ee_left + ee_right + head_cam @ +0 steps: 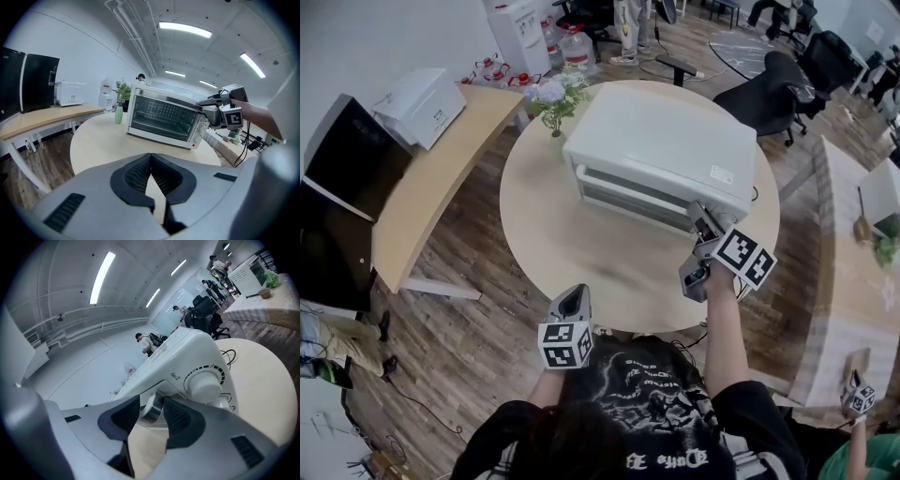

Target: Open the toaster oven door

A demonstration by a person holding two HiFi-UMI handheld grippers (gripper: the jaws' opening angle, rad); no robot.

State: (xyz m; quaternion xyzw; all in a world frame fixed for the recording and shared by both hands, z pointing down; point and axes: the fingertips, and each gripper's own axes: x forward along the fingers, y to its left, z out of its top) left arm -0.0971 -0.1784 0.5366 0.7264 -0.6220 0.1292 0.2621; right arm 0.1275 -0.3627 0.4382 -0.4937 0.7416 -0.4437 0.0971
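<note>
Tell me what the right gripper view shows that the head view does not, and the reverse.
Only the right gripper view: the right gripper's jaws closed on the chrome door handle, beside a control knob. Only the head view: the left gripper over the round table's near edge, and a vase of flowers. Both: the white toaster oven and that table.

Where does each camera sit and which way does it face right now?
Head view: on the person's head, looking steeply down on the round table and toaster oven; shows right forearm, left claw, right claw.
Left gripper view: on the left claw, facing across the table at the oven's shut door; its own jaws meet, empty.
Right gripper view: on the right claw, close at the oven's front corner; jaws clamp the door handle beside a knob.
Shared: head and left gripper views both show the right claw at the oven.
</note>
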